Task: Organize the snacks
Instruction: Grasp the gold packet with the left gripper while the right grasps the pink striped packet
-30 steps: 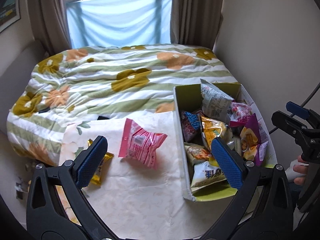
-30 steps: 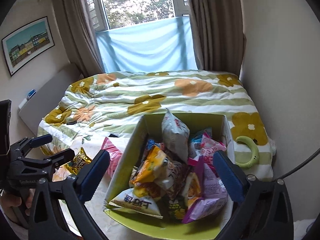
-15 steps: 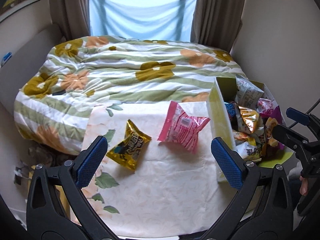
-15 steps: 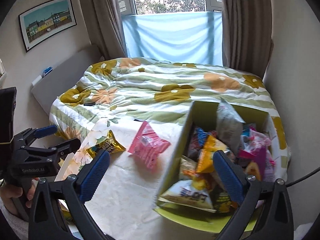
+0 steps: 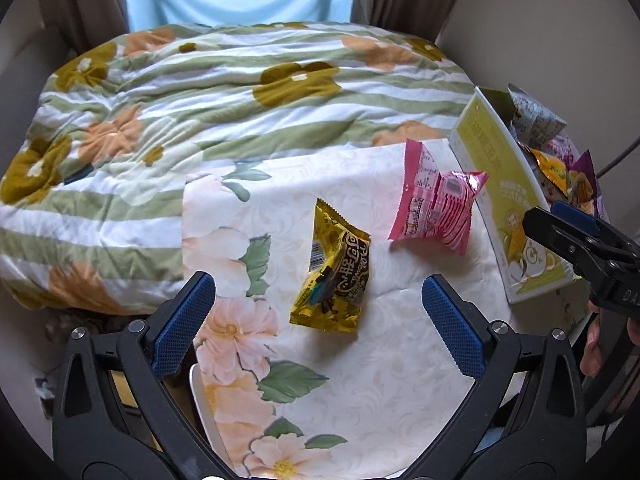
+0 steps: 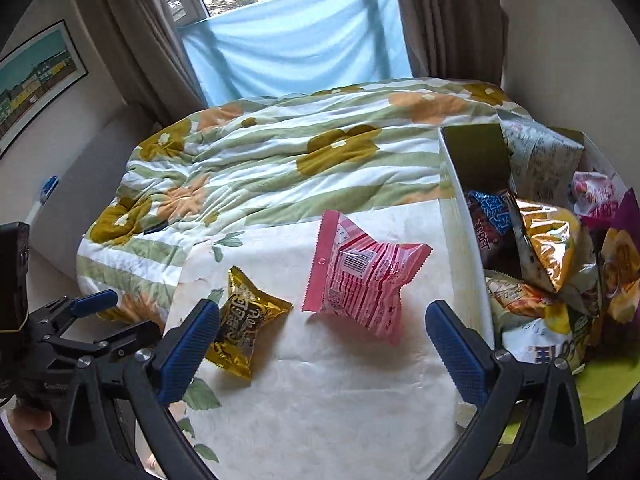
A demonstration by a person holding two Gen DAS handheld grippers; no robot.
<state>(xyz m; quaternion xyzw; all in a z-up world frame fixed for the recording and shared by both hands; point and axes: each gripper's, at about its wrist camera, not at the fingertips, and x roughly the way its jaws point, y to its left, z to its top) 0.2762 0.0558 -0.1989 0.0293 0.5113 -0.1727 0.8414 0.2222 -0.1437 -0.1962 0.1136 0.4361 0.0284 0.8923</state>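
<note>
A yellow snack bag (image 5: 334,270) and a pink snack bag (image 5: 436,200) lie on a floral tablecloth (image 5: 360,380). They also show in the right wrist view, the yellow bag (image 6: 242,320) at left and the pink bag (image 6: 360,276) at centre. A green cardboard box (image 5: 508,200) full of snack bags (image 6: 548,240) stands at the right. My left gripper (image 5: 320,326) is open and empty, just in front of the yellow bag. My right gripper (image 6: 326,350) is open and empty, in front of the pink bag.
A bed with a flowered green-striped quilt (image 5: 200,92) lies beyond the table. A window with a blue cloth (image 6: 296,40) and curtains is behind it. The wall (image 6: 560,40) is close on the right. A white plate edge (image 5: 200,408) shows under the cloth's near left edge.
Both grippers have swung left, away from the box and over the tablecloth. The left one now faces the yellow bag, the right one the pink bag. Both stay open.
</note>
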